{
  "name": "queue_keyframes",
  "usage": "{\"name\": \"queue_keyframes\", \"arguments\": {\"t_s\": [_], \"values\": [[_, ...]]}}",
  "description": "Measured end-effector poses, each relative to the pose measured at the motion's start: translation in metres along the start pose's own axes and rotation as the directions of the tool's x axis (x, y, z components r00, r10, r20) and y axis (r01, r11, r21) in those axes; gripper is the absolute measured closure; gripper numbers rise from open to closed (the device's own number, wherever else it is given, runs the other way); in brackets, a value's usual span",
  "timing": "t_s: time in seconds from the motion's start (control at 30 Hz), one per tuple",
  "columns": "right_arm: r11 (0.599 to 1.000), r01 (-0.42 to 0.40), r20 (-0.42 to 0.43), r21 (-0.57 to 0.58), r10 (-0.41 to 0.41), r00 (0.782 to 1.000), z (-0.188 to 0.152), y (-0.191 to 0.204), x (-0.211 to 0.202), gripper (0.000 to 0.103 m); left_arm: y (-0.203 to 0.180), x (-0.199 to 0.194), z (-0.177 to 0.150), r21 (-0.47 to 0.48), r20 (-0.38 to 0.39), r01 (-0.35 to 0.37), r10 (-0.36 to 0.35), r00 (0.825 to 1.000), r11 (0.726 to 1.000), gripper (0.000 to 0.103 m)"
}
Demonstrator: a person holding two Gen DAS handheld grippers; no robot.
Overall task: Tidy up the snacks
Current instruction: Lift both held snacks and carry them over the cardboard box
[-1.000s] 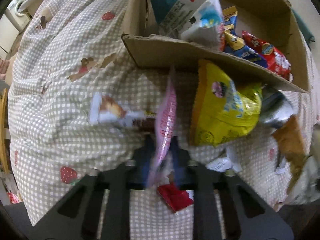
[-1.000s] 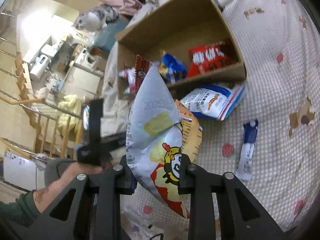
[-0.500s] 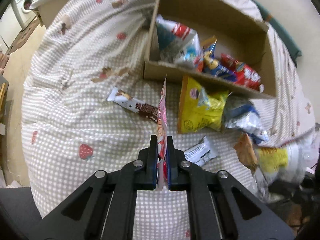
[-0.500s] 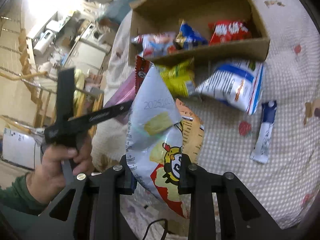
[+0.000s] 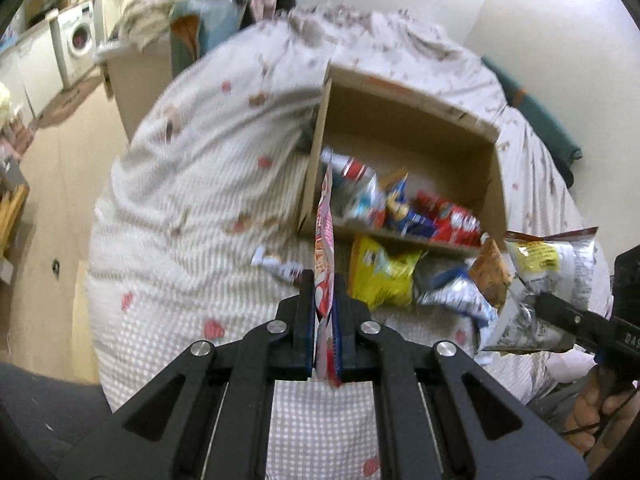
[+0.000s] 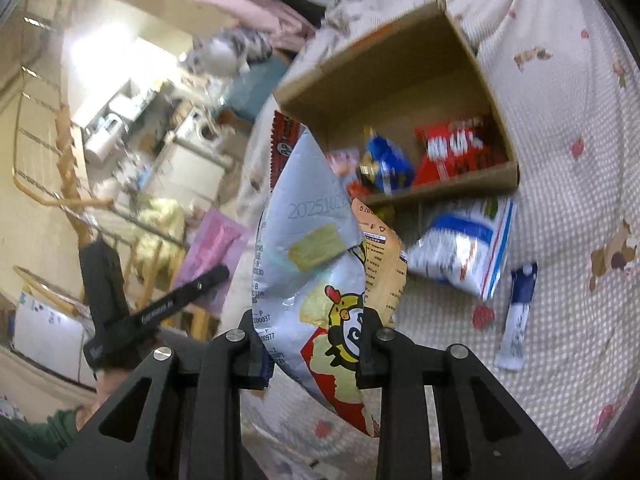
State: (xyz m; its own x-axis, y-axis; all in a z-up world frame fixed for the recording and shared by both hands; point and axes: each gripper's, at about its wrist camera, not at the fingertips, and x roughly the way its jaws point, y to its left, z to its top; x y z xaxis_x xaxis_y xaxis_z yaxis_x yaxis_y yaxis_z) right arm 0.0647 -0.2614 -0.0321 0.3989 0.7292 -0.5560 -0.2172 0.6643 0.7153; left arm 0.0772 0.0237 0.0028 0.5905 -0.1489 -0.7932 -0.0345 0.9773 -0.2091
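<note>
My left gripper (image 5: 323, 300) is shut on a thin pink snack packet (image 5: 325, 236), held edge-on above the checked bed cover, short of the cardboard box (image 5: 400, 120). My right gripper (image 6: 316, 344) is shut on a silver chip bag (image 6: 308, 248) with an orange packet (image 6: 382, 256) and a red one (image 6: 282, 140) behind it. The same bundle (image 5: 548, 276) shows at the right of the left wrist view. The box (image 6: 392, 64) holds red (image 6: 456, 148) and blue (image 6: 386, 164) snack bags. The pink packet (image 6: 216, 240) and the left gripper appear at the left of the right wrist view.
On the cover in front of the box lie a yellow bag (image 5: 380, 276), a blue-and-white bag (image 6: 468, 252), a brown-and-white bar (image 5: 276, 266) and a blue stick packet (image 6: 518, 320). A washing machine (image 5: 78, 44) and floor lie beyond the bed's left edge. A hand (image 5: 600, 408) holds the right gripper.
My left gripper has lifted the pink packet well up off the cover, and the view now takes in the whole box. The right gripper has risen slightly with its bags.
</note>
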Motion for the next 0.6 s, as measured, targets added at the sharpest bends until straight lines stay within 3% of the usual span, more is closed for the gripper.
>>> {"name": "queue_keyframes", "arguments": {"t_s": [0.2, 0.4, 0.6], "values": [[0.998, -0.045, 0.078, 0.037, 0.042, 0.996, 0.015, -0.009, -0.011, 0.074, -0.016, -0.003, 0.026, 0.064, 0.044, -0.003, 0.000, 0.999, 0.998, 0.098], [0.981, -0.110, 0.158, 0.161, 0.084, 0.984, 0.039, -0.037, -0.023, 0.074, -0.032, 0.020, 0.048, 0.119, 0.038, -0.011, 0.007, 0.999, 0.993, 0.098], [0.982, -0.076, 0.162, 0.171, 0.048, 0.986, 0.060, -0.049, -0.019, 0.074, -0.039, 0.063, 0.064, 0.120, -0.013, -0.017, 0.019, 1.000, 0.993, 0.098]]}}
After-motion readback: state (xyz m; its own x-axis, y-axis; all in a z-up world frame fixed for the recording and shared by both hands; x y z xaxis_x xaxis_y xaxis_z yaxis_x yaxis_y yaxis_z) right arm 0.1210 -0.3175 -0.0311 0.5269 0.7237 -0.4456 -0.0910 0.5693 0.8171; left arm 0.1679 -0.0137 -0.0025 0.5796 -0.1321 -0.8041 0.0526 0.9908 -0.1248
